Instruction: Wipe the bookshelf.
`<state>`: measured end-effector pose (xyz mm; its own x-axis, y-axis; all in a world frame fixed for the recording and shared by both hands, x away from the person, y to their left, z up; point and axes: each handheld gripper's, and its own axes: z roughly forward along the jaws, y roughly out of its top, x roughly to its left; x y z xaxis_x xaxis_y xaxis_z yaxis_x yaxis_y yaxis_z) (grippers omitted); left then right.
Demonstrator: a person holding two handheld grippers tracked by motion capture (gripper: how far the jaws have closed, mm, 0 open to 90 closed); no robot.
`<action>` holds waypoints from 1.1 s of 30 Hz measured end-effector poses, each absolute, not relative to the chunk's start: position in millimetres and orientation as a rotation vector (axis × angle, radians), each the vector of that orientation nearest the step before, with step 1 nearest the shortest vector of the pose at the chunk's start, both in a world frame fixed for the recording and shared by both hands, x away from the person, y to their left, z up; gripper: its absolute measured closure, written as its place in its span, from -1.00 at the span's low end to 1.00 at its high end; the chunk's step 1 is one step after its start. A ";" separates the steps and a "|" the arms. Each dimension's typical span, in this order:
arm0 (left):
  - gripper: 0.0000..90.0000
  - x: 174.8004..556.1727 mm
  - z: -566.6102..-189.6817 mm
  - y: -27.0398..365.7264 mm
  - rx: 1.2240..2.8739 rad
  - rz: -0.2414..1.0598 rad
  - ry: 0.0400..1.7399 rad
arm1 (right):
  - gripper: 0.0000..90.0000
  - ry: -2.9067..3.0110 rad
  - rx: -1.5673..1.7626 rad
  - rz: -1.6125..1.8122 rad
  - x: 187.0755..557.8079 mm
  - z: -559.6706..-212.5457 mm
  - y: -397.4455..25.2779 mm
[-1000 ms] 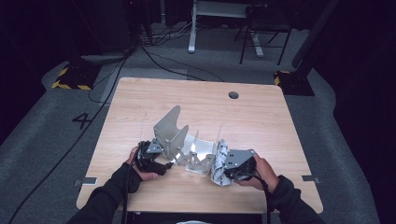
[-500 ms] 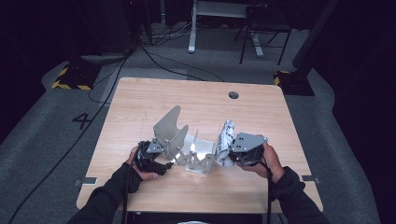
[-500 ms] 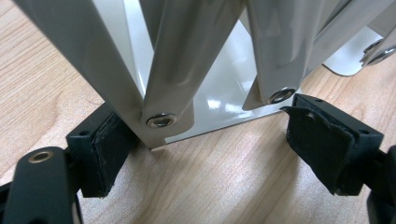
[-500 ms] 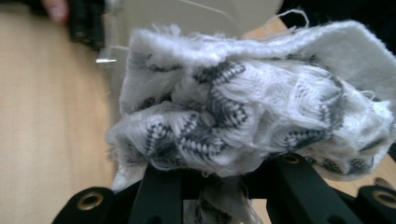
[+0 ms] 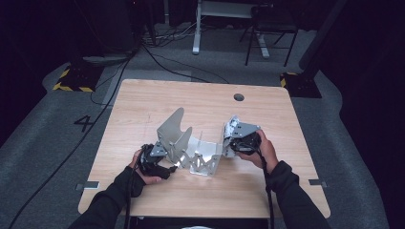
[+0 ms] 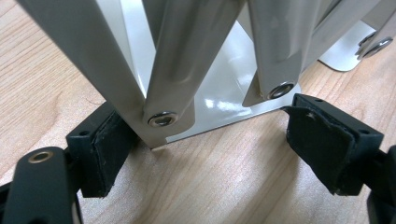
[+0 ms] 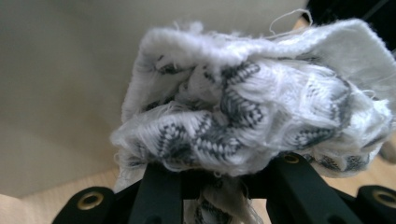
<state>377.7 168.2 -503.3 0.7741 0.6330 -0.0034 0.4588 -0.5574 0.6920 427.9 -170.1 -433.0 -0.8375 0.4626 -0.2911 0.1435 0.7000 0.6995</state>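
A folding grey metal stand (image 5: pixel 174 131) sits on the wooden table (image 5: pixel 200 98). My left gripper (image 5: pixel 168 168) is at its near-left foot. In the left gripper view the jaws of that gripper (image 6: pixel 215 149) straddle the riveted struts (image 6: pixel 163 116), with both pads against the metal. My right gripper (image 5: pixel 228 139) is shut on a crumpled white cloth with a grey zigzag pattern (image 7: pixel 252 102). It holds the cloth (image 5: pixel 232 125) against the stand's right side panel (image 7: pixel 60 84).
The table has a round cable hole (image 5: pixel 239 97) at the back right. Bare wood lies behind the stand and to both sides. Cables, a chair and desk legs stand on the dark floor beyond the far edge.
My right gripper has carried the cloth away from the near edge, up along the stand's right side. The left gripper and the stand have stayed put.
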 end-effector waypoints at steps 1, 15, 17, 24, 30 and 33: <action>-0.63 377.7 -503.3 168.2 2.261 0.320 0.809 | 0.62 2.458 0.467 0.958 427.9 -433.0 -170.1; -0.62 377.8 -503.3 168.2 2.261 0.322 0.808 | 0.62 2.619 0.389 0.885 400.6 -469.6 -161.6; -0.62 377.8 -503.3 168.2 2.261 0.322 0.807 | 0.63 2.627 0.359 0.898 390.6 -466.3 -161.4; -0.63 377.8 -503.3 168.2 2.262 0.322 0.808 | 0.63 2.597 0.269 0.991 362.3 -442.7 -165.8; -0.64 378.1 -503.3 168.3 2.260 0.322 0.817 | 0.63 2.490 0.238 1.045 353.0 -404.7 -167.6; -0.64 378.1 -503.3 168.3 2.260 0.322 0.817 | 0.62 2.448 0.241 1.059 355.8 -394.6 -170.3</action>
